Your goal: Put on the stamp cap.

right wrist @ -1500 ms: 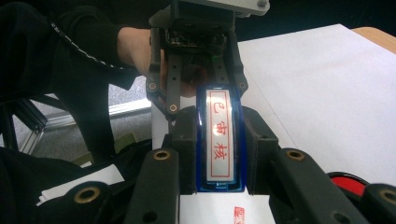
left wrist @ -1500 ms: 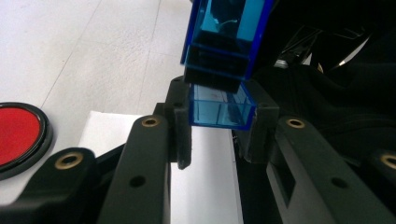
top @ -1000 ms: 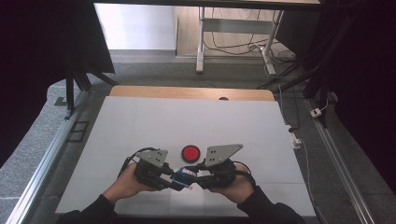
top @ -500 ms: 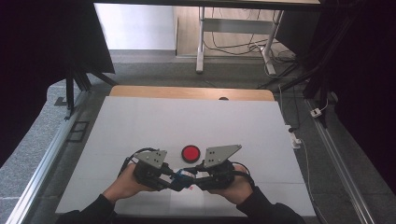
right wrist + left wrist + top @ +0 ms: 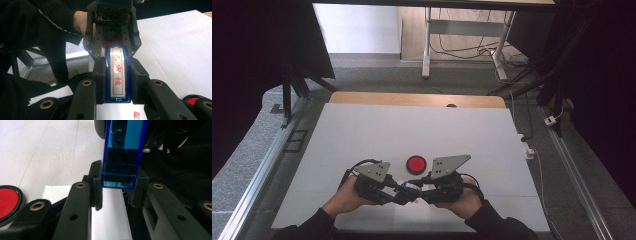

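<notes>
While pinching the blue stamp [image 5: 408, 189] from both ends, keep still, low in the middle of the high view. No real change from a second ago: same spot for the left gripper [image 5: 395, 193], same spot for the right gripper [image 5: 421, 193], same tight hold. Both closed on the stamp, one at each end, with pads pressed flat on its sides. Probably means no pull and no push down yet, just a steady hold, so no step forward in the work.

Just past the stamp, toward the top of the frame, a red round pad [image 5: 416, 164] on the white table [image 5: 412, 130]. Under the stamp, a white paper [image 5: 110, 220], with a small red mark [image 5: 137, 114] at the bottom edge of the right gripper view. Hard to tell whether touching the paper or held a bit above it. Underside of the stamp hidden. Far end cut off at the top of the left gripper view.
</notes>
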`<action>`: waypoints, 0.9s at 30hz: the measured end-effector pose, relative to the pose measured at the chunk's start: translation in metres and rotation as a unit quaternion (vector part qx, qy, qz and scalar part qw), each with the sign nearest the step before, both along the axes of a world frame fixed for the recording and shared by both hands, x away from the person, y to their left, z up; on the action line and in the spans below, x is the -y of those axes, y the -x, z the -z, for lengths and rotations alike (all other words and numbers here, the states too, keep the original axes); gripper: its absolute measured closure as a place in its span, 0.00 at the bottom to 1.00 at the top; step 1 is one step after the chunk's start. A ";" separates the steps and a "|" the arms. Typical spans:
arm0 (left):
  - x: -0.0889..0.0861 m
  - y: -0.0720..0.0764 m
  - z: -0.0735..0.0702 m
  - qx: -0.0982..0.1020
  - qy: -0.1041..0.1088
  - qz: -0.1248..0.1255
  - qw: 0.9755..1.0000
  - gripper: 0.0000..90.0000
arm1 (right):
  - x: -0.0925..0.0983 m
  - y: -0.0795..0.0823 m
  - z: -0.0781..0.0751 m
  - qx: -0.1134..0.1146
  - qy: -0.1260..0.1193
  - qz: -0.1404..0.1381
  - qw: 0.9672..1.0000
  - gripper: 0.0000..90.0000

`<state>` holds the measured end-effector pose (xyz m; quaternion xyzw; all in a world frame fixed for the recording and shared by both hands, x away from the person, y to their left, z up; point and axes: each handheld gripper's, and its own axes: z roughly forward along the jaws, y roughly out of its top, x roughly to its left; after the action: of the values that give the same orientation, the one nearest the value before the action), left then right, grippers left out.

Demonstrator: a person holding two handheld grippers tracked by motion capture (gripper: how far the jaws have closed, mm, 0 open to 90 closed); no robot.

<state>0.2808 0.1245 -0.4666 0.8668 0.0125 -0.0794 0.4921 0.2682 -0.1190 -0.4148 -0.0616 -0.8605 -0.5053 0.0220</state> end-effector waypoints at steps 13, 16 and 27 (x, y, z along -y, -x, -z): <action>0.001 -0.001 0.003 -0.002 -0.012 -0.025 1.000 0.65 | 0.001 -0.001 -0.001 0.007 0.002 0.010 1.000 0.79; 0.000 -0.001 0.002 -0.005 -0.016 -0.036 0.999 0.61 | 0.002 -0.002 -0.001 0.010 0.001 0.012 1.000 0.79; -0.009 0.003 0.002 -0.015 -0.025 -0.087 0.996 0.46 | 0.007 -0.003 -0.003 0.020 0.000 0.028 0.999 0.79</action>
<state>0.2782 0.1330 -0.4683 0.8730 0.0974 -0.0487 0.4754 0.2709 -0.1255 -0.4114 -0.0760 -0.8588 -0.5065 -0.0093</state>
